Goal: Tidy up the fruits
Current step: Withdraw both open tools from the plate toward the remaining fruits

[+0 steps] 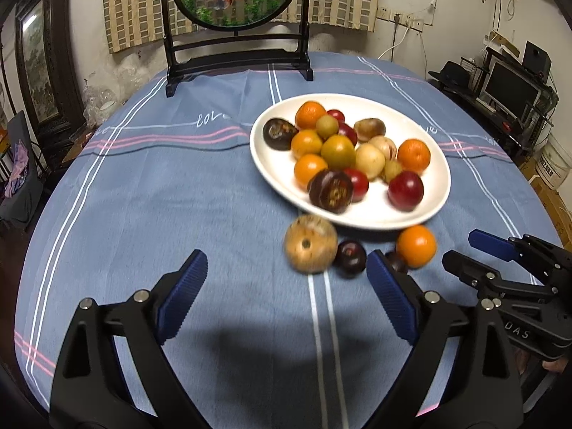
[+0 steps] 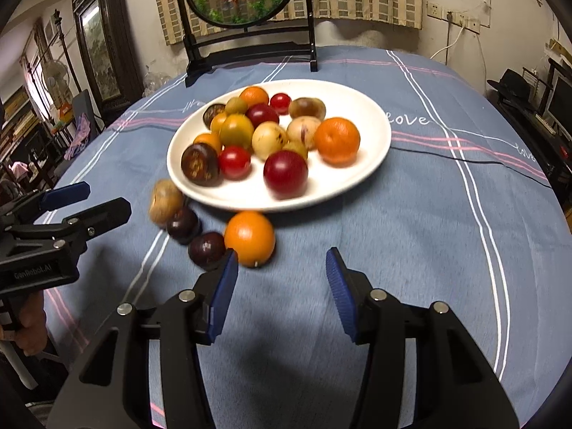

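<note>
Fruits are being kept on a white plate (image 1: 434,193) in the middle of the blue tablecloth (image 1: 178,193). Four more are lying on the cloth just in front of it: a tan fruit (image 1: 310,243), two dark plums (image 2: 182,224) and an orange (image 2: 249,238). Both tongs are being held wide open with nothing between their blue pads. The left gripper (image 1: 286,298) is being held near the tan fruit. The right gripper (image 2: 282,286) is being held close behind the orange, one pad just beside it.
</note>
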A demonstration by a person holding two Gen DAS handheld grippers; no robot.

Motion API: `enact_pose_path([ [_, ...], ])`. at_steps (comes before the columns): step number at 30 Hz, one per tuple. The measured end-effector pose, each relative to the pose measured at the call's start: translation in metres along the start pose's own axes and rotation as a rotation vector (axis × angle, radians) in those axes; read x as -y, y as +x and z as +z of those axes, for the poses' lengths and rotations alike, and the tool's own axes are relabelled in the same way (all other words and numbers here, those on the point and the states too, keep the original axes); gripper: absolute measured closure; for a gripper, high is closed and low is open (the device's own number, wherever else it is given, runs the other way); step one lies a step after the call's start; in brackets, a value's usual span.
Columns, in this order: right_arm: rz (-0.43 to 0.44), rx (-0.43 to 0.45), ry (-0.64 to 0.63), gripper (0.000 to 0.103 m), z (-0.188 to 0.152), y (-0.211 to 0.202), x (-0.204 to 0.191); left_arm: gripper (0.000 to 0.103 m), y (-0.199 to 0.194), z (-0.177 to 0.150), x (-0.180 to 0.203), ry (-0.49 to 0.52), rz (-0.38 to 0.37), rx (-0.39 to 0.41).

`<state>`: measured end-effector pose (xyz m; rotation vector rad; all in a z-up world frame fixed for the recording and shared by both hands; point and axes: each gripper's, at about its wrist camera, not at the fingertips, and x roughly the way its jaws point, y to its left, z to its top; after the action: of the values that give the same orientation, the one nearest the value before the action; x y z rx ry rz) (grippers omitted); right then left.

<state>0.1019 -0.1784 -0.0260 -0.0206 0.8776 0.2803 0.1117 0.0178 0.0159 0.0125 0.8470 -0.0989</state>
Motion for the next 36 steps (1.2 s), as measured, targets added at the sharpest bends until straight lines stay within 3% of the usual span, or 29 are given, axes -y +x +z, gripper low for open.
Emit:
enact_pose_path([
  [15, -0.024, -0.079, -0.049, 0.05, -0.015, 0.021, -0.008, 0.011, 0.013, -0.013, -0.008, -0.008, -0.002, -0.049],
  [29, -0.039, -0.089, -0.079, 0.05, 0.004, 0.041, -0.018, 0.011, 0.028, -0.015, -0.012, -0.005, -0.025, -0.086],
  [36, -0.02, -0.099, -0.088, 0.057, 0.017, 0.051, -0.024, 0.011, 0.037, -0.016, -0.013, 0.0, -0.029, -0.106],
])
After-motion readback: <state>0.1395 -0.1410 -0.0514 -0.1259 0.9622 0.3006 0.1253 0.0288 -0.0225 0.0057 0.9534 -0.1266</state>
